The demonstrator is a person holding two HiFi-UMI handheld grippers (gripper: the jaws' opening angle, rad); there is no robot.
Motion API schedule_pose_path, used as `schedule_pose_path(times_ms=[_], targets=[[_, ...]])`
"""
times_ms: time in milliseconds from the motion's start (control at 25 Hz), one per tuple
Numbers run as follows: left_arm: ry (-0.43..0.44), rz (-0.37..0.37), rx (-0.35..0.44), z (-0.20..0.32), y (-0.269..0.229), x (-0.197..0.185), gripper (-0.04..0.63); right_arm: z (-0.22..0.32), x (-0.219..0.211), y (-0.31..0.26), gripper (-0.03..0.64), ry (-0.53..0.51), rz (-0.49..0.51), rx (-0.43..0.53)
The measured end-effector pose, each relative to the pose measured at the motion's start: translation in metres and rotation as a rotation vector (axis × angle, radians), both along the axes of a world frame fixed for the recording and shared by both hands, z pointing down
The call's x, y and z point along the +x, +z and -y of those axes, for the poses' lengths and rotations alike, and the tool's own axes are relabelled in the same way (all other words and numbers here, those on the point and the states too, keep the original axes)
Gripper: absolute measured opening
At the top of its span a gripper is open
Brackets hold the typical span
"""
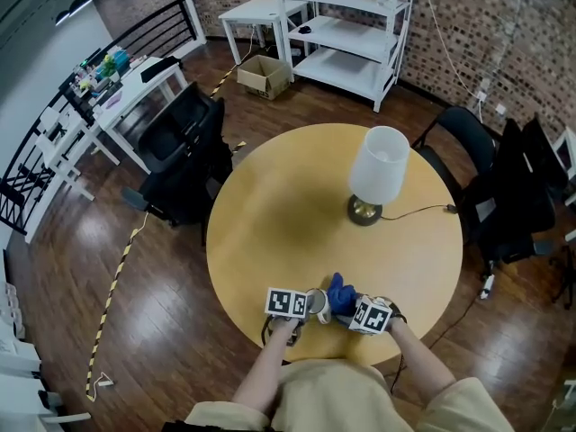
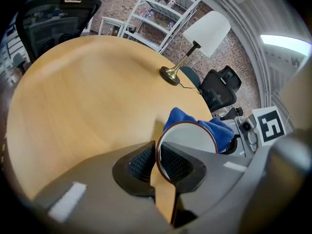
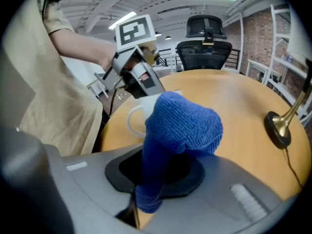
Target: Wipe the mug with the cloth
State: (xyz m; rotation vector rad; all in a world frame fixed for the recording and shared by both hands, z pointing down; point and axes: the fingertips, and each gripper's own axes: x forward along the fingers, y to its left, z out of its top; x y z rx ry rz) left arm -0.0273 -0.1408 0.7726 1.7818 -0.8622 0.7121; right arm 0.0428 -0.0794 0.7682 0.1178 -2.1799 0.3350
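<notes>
Your left gripper (image 2: 157, 162) is clamped on the rim of the mug (image 2: 187, 143), one pad inside and one outside, at the near edge of the table (image 1: 270, 223). Just right of the mug, at its far side, the cloth (image 3: 180, 126) bulges from your right gripper (image 3: 156, 174), pinched tight. The wipe likely runs leftward.

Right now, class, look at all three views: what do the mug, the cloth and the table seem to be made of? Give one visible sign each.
Mug: probably glazed ceramic; smooth white wall, thin brown rim.
Cloth: blue microfibre or terry, by its fuzzy looped pile.
Table: wood or wood-look laminate; pale grain, satin sheen.
</notes>
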Motion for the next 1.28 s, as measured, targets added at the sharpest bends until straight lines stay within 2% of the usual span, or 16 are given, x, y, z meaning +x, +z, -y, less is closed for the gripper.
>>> schedule_pose_path(times_ms=[200,320,440,680,760,880,1000,1040,1160,1280], targets=[[-0.011,0.008,0.002,0.001,-0.002,0.002,0.029,-0.03,-0.014,-0.006,0.074,-0.131,-0.008,0.019],[0.038,0.035,0.019,0.0,-0.004,0.007,0.031,-0.037,-0.012,-0.007,0.074,-0.138,0.006,0.012],[0.154,0.083,0.063,-0.003,-0.006,0.016,0.028,-0.038,0.005,-0.01,0.074,-0.052,0.052,-0.035],[0.453,0.214,0.169,-0.005,-0.012,0.034,0.028,-0.027,0.045,-0.017,0.074,0.215,0.136,-0.073],[0.511,0.243,0.196,-0.006,-0.012,0.04,0.032,-0.025,0.053,-0.016,0.074,0.266,0.151,-0.075],[0.546,0.269,0.235,-0.006,-0.015,0.049,0.043,-0.022,0.059,-0.017,0.074,0.306,0.154,-0.067],[0.521,0.293,0.266,-0.002,-0.017,0.05,0.047,-0.018,0.064,-0.016,0.074,0.319,0.15,-0.055],[0.488,0.285,0.267,-0.001,-0.016,0.049,0.074,-0.015,0.066,-0.016,0.074,0.321,0.149,-0.048],[0.309,0.2,0.27,0.004,-0.031,0.038,0.243,0.001,0.072,-0.021,0.074,0.336,0.155,-0.028],[0.105,0.099,0.253,-0.002,-0.052,0.02,0.294,0.023,0.076,-0.025,0.075,0.347,0.144,-0.065]])
